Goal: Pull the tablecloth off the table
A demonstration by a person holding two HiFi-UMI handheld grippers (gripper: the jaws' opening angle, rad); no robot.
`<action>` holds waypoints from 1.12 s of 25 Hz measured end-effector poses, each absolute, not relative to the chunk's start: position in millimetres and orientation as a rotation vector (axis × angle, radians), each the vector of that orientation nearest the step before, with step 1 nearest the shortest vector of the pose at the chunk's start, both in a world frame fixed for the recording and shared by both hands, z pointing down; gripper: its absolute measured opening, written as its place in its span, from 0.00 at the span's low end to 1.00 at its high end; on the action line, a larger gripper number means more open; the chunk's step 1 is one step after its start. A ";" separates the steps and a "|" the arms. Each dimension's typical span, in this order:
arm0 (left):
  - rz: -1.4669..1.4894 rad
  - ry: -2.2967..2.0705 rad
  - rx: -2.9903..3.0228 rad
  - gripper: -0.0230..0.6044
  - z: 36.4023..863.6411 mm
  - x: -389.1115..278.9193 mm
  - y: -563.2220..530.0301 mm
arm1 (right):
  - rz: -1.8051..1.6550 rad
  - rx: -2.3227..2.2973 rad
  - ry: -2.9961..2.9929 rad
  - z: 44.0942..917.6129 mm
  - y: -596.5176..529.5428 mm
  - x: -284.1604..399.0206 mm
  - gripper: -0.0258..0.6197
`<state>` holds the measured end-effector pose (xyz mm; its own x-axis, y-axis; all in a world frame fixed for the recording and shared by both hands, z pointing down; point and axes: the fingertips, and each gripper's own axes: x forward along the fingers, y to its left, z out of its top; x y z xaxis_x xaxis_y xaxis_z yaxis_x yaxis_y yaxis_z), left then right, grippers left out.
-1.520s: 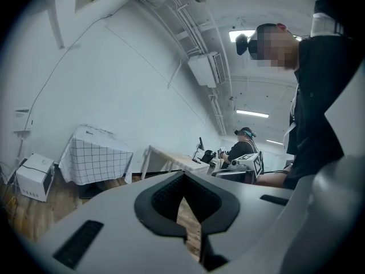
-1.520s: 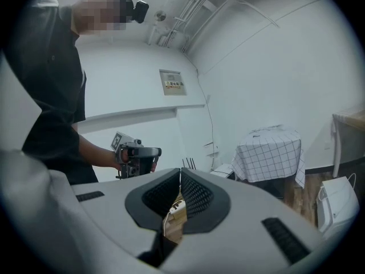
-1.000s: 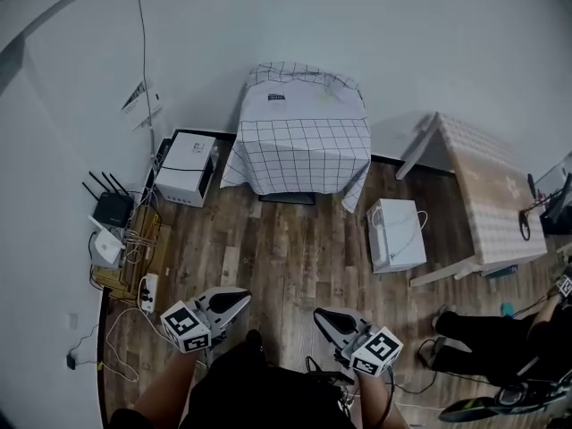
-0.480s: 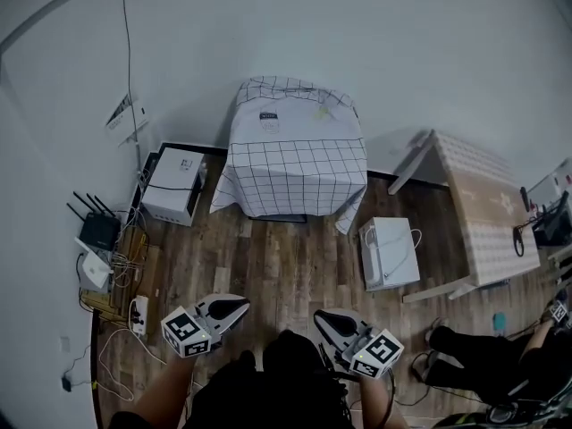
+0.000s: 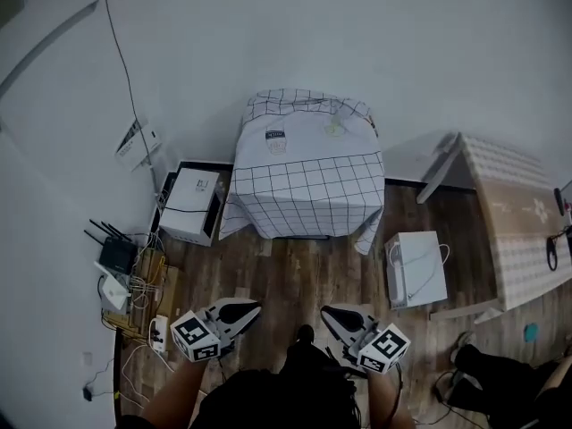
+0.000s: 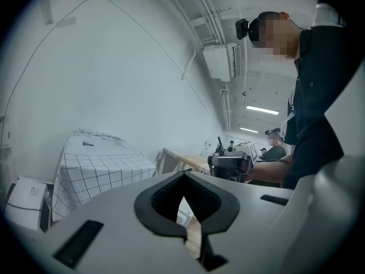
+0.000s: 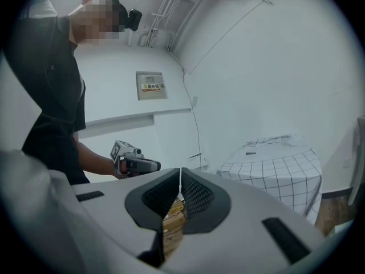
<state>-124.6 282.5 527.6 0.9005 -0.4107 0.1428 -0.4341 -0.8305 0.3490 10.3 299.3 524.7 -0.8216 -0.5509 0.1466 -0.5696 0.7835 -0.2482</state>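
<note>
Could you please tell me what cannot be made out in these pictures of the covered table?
Table under the checked tablecloth: head view, wholly covered by the cloth.
Label on the cloth's top: head view, too small to read.
Pale item near it: head view, too small to identify.
Second table: head view, cut off by the right edge.

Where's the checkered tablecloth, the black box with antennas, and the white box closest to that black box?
checkered tablecloth (image 5: 308, 186): head view, on its front hanging side.
black box with antennas (image 5: 117, 257): head view, on its dark body.
white box (image 5: 191, 204): head view, on its top face.
</note>
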 end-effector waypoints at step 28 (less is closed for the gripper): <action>0.039 -0.799 2.655 0.05 532.9 -89.1 2.2 | 0.383 0.670 -2.857 529.2 37.2 48.0 0.07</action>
<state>-89.1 2.2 532.9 0.8391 -0.5282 0.1302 -0.5385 -0.7723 0.3371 48.0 37.2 529.2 -0.8819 -0.4099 0.2328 -0.4568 0.8652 -0.2071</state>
